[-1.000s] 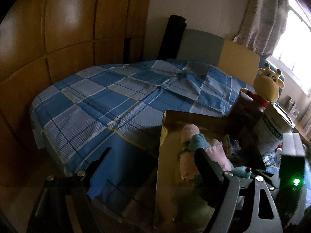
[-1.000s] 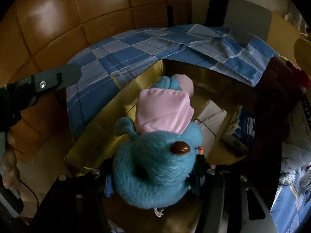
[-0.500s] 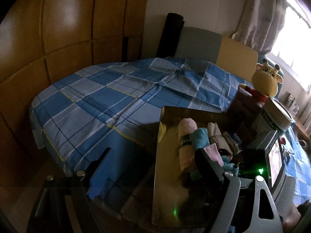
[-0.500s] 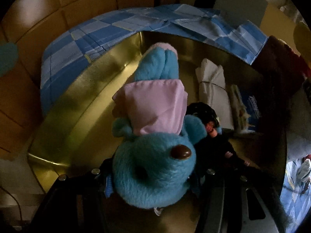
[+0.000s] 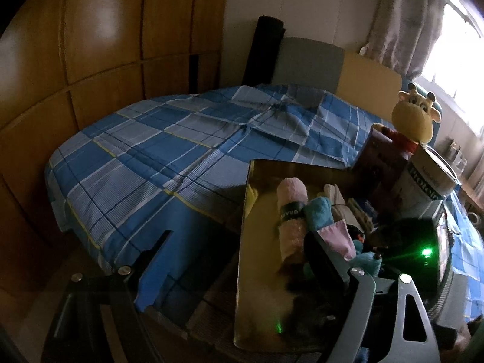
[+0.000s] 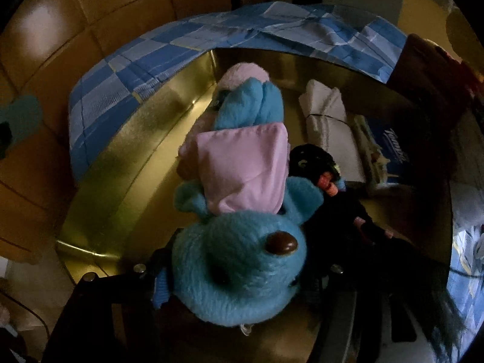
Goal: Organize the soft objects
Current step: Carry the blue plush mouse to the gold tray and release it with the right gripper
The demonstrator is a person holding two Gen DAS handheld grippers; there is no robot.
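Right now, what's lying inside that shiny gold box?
Shiny gold box: blue plush toy in pink hood, pink rolled towel, white folded cloth, tissue pack. Beneath the toy is hidden.

The gold box (image 6: 127, 163) is crowded: a blue plush toy (image 6: 239, 266) fills its near middle, with a pink rolled towel (image 5: 290, 211) on its left, a dark doll (image 6: 320, 163) and white folded cloth (image 6: 326, 115) on its right. Bare floor shows along the box's left wall. Beyond the box, the checked bedspread (image 5: 157, 151) lies open; a tin (image 5: 429, 181) and a yellow plush (image 5: 414, 118) stand along the box's right.
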